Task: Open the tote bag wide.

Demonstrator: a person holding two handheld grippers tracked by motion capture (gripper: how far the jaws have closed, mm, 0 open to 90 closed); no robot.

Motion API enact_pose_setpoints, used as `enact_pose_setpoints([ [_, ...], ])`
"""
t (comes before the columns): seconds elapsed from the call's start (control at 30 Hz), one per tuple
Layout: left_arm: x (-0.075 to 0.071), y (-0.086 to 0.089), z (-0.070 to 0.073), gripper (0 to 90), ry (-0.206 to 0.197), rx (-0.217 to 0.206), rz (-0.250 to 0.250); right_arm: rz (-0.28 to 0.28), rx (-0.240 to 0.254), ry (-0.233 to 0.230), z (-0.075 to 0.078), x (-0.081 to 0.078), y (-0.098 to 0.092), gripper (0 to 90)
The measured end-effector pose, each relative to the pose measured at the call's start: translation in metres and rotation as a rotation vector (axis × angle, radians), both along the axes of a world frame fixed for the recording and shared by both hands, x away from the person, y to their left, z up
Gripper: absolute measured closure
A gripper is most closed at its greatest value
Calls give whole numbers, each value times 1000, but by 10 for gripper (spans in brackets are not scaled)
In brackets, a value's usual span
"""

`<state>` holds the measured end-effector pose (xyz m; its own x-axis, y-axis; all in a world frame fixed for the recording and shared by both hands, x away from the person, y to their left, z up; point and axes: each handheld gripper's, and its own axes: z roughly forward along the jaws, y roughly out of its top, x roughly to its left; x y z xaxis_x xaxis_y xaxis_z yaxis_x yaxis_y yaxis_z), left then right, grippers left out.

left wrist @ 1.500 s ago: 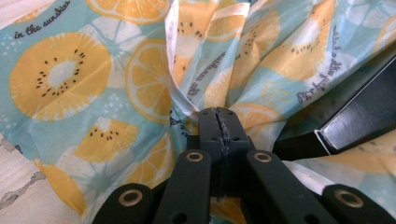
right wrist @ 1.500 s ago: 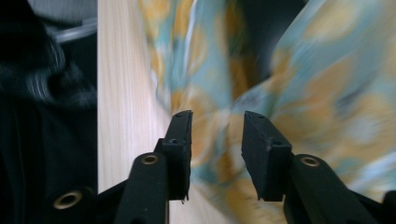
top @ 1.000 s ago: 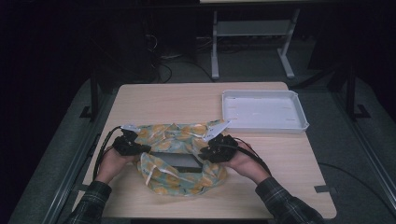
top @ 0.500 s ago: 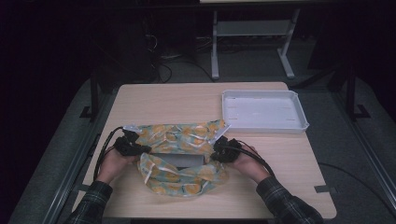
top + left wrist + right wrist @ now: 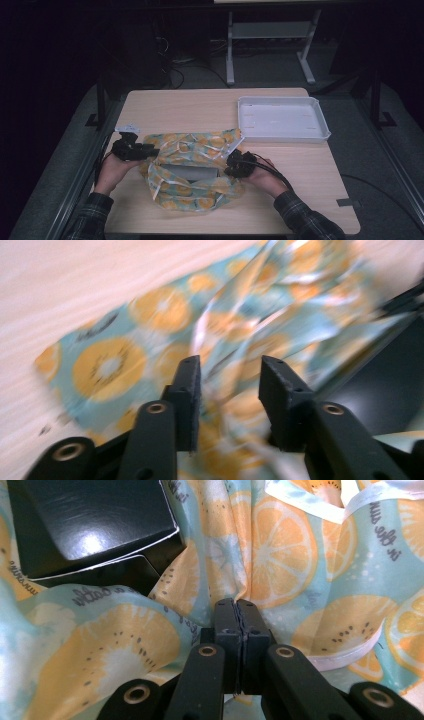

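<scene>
Work in hand: you are wrapping the black box [image 5: 95, 525] in the fruit-print cloth [image 5: 192, 172], which lies rumpled across the near half of the table [image 5: 200, 107], the box in its middle fold.
Left gripper [image 5: 227, 390]: your jaws have just been opening and stand apart; cloth lies beyond the gap, but the picture is blurred, so I'd say nothing is pinched.
Right gripper [image 5: 239, 630]: your jaws are closed together, seemingly on a fold of the cloth at the box's right side.
Tray [image 5: 282, 120]: white, at the far right, well apart from the cloth.
Risk, left: with that edge let go, the cloth may slide off the box and bare it again.
Risk, right: pull hard on your one hold and the box may shift or the slick fabric slip out.
</scene>
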<state>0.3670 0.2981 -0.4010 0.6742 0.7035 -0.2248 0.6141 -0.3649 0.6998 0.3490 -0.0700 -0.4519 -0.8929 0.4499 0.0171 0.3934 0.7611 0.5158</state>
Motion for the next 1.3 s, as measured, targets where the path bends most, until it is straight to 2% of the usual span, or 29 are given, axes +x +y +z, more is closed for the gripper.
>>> enact_pose_setpoints([
  [0.03, -3, -3, 4, 758, -7, -9, -23, 0, 0, 0, 0, 0, 0, 885],
  [0.07, -6, -8, 7, 758, -7, -16, -45, 0, 0, 0, 0, 0, 0, 885],
  [0.1, -12, -21, 9, 837, 0, -11, -97, 0, 0, 1, 0, 0, 0, 885],
  [0.13, -12, -21, 9, 858, 0, -11, -97, 0, 0, 1, 0, 0, 0, 885],
  [0.17, -17, -33, 8, 870, 16, 13, -139, -2, 1, 1, 0, 0, 0, 884],
  [0.2, -17, -33, 8, 880, 16, 13, -139, -2, 1, 1, 0, 0, 0, 884],
  [0.23, -23, -43, 5, 887, 25, 40, -168, -2, 0, 1, 0, 0, 0, 884],
  [0.27, -23, -43, 5, 893, 25, 40, -168, -2, 0, 1, 0, 0, 0, 884],
  [0.33, -29, -49, 2, 894, 33, 69, -186, -3, 1, 1, 0, 0, 0, 883],
  [0.43, -41, -49, 2, 896, 23, 86, -188, -5, 1, 0, 0, -1, 0, 883],
  [0.53, -54, -44, 4, 896, 20, 74, -177, -7, 0, -2, 0, -1, 0, 883],
  [0.6, -67, -39, 3, 896, 23, 95, -184, -11, -1, -2, 0, -2, 1, 883],
  [0.73, -78, -35, -2, 896, 28, 122, -188, -11, 0, 1, 0, -3, 1, 884],
  [0.77, -85, -33, -8, 896, 45, 140, -184, -7, -4, -5, 0, -3, 0, 883],
  [0.8, -86, -32, -11, 896, 57, 160, -192, -7, -3, -5, 0, -4, 0, 883],
  [0.87, -87, -32, -14, 896, 63, 163, -188, -8, 0, 0, 0, -5, 0, 883],
  [0.93, -88, -30, -21, 896, 83, 188, -196, -7, 0, -3, 0, -6, 0, 882],
  [0.97, -87, -30, -28, 896, 97, 222, -194, -1, 3, -3, 0, -8, -1, 881],
  [1.07, -84, -30, -35, 896, 111, 235, -183, 2, 5, -2, 0, -10, -2, 880],
  [1.1, -82, -29, -39, 896, 118, 251, -183, 1, 7, 3, 0, -12, -3, 874],
  [1.23, -81, -29, -39, 896, 113, 253, -188, 7, 8, 3, 1, -12, -4, 826],
  [1.3, -81, -29, -37, 895, 105, 248, -186, 14, 34, 5, 5, -12, -7, 767],
])
